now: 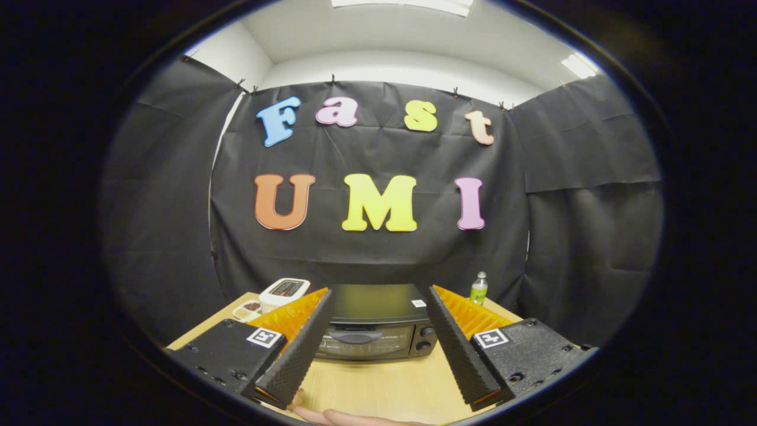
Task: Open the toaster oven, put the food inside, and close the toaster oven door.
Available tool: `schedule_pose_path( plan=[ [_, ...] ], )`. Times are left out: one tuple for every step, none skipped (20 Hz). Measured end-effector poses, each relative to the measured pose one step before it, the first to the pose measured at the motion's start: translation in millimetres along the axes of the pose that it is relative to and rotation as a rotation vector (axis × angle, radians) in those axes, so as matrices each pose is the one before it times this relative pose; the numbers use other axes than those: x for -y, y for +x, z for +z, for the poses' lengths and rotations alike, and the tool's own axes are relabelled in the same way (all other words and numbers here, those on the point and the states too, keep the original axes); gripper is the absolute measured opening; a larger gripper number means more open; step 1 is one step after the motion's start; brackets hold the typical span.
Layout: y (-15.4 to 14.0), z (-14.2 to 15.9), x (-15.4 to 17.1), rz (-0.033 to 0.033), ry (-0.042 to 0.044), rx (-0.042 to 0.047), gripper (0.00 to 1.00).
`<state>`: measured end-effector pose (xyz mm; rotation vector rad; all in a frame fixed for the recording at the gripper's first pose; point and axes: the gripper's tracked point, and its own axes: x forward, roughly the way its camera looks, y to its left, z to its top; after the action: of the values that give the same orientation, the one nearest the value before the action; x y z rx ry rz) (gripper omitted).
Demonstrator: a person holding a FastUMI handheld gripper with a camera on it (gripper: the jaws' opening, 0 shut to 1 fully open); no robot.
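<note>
A black toaster oven (372, 331) stands on the wooden table (384, 387), straight ahead of my fingers, its door shut, with a handle across the top of the glass and knobs on its right side. My gripper (378, 349) is open, held well back from the oven, and frames it between the two fingers with nothing in them. Behind the oven's left corner sits a small dish of food (248, 308), partly hidden by the left finger.
A white toaster (284, 294) stands at the back left beside the dish. A green bottle (478, 288) stands at the back right of the oven. A person's hand (337, 417) shows at the near table edge below the fingers.
</note>
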<state>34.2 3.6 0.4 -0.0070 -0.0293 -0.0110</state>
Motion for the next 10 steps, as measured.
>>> schedule_pose_path(
  plan=[
    [6.03, -3.28, -0.51, 0.00578, -0.00366, -0.00605, 1.00],
    [7.59, -3.86, -1.91, 0.01151, -0.00416, -0.00920, 1.00],
    [8.39, -5.52, -2.99, 0.01310, -0.00889, -0.01677, 1.00],
    [8.77, -5.17, 0.60, 0.00174, 0.00153, -0.01707, 1.00],
    [8.23, -3.45, 2.29, -0.00189, 0.00918, -0.01031, 1.00],
    [8.60, -4.11, 0.93, 0.00004, 0.01006, -0.01151, 1.00],
    [9.18, -8.13, -1.03, 0.00210, 0.00836, -0.01869, 1.00],
    [8.93, -6.25, -2.16, 0.00721, 0.00917, -0.01904, 1.00],
    [9.28, -7.93, -2.71, 0.00909, 0.00682, -0.02273, 1.00],
    [8.68, -6.54, -2.04, 0.00596, 0.00647, -0.02152, 1.00]
  ],
)
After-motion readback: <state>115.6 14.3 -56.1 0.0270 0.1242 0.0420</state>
